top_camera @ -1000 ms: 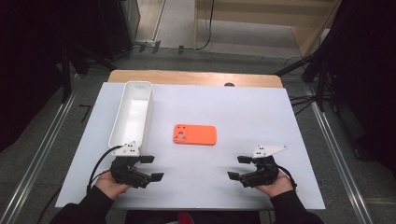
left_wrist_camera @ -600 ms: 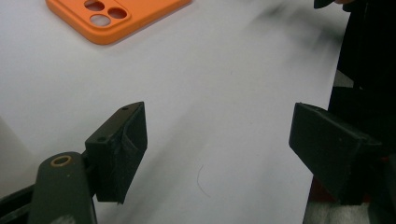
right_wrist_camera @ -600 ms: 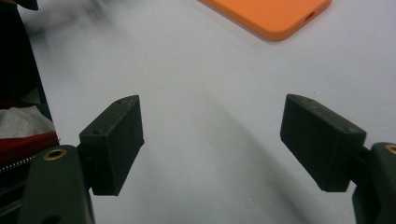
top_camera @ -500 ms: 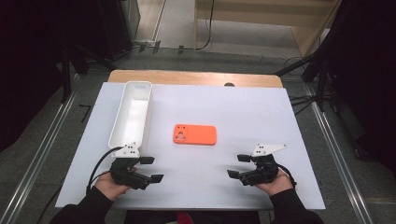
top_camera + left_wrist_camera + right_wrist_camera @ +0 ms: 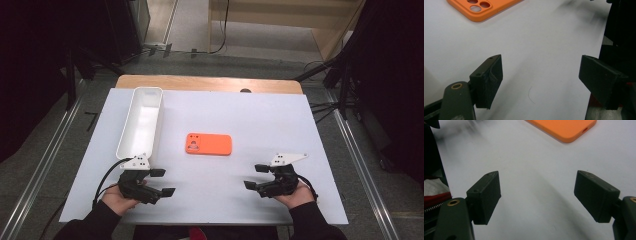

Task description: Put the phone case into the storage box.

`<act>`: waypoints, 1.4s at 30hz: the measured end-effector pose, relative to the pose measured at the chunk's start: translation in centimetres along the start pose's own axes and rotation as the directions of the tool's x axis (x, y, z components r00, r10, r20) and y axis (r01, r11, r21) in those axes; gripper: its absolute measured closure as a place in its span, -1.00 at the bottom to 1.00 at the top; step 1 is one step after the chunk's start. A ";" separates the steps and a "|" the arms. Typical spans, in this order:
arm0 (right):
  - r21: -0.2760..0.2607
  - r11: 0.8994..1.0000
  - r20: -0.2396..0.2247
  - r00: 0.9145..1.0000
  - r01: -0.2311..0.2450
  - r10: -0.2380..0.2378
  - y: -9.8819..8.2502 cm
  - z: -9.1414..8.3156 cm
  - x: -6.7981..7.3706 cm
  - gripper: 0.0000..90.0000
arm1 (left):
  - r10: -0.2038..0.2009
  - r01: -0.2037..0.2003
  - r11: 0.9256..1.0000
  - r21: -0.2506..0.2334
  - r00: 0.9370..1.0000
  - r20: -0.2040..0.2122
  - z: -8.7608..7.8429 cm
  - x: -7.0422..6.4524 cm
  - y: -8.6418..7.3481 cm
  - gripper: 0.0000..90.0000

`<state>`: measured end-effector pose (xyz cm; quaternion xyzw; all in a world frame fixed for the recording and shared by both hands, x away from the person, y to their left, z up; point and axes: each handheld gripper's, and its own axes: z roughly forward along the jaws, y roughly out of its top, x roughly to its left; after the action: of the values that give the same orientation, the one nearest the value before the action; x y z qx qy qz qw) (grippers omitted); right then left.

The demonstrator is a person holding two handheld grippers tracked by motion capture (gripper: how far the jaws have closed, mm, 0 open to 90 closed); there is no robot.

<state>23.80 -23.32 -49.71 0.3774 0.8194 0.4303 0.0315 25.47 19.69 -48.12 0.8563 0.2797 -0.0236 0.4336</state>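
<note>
My left tongs [image 5: 161,182] and right tongs [image 5: 257,176] rest near the table's front edge, both gaping and empty, while the orange phone case [image 5: 209,144] lies crosswise ahead between them, about equally near each.

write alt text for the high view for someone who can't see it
An orange phone case lies flat at the middle of a white table, with a long white tray to its left. At the near edge a person holds the left tool and the right tool, both open, pointing inward and apart from the case.
</note>
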 end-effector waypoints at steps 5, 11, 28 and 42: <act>-0.002 1.000 0.004 1.000 0.012 -0.012 0.4 0.2 -0.4 -0.55 | -0.001 0.001 1.000 -0.004 1.000 -0.002 -0.1 0.0 -0.1 -0.56; -0.003 1.000 0.009 1.000 0.015 -0.015 0.8 0.4 -0.9 -0.55 | -0.004 0.004 1.000 -0.007 1.000 0.013 -0.2 0.0 0.0 -0.56; -0.023 1.000 0.019 1.000 0.020 -0.020 1.9 1.0 -2.2 -0.55 | 0.003 -0.003 1.000 -0.008 1.000 -0.015 -0.1 0.0 0.0 -0.56; -0.027 0.999 0.012 1.000 0.021 -0.020 3.1 2.0 -2.8 -0.55 | 0.017 -0.017 1.000 -0.002 1.000 -0.025 -0.1 0.1 0.0 -0.56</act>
<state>28.43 -22.68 -49.48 0.3712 0.8170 0.4389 0.0460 25.50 19.81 -48.12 0.8582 0.2779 -0.0091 0.4314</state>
